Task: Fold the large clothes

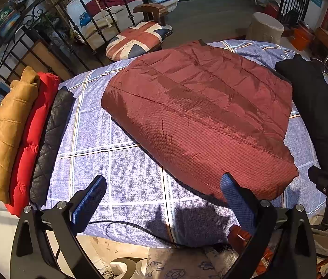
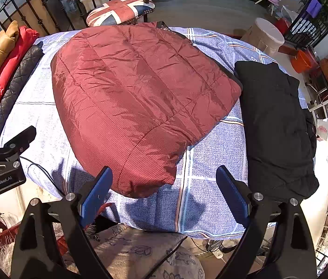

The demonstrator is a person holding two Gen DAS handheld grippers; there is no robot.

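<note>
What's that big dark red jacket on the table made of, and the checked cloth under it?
The dark red jacket looks like thin synthetic shell fabric, probably nylon or polyester, over padding: it has a slight sheen, fine grid texture, stitched quilting lines and a puffy shape. The checked cloth looks like matte woven cotton or a blend, blue with pale stripes; the exact fibre cannot be told.

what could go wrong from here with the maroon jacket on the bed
The puffy maroon jacket looks slick, so a fold may spring open or slip from the fingers. Its right edge sits against the black garment, which a grab there might catch too. The black cable at the near bed edge could snag the left gripper.
</note>
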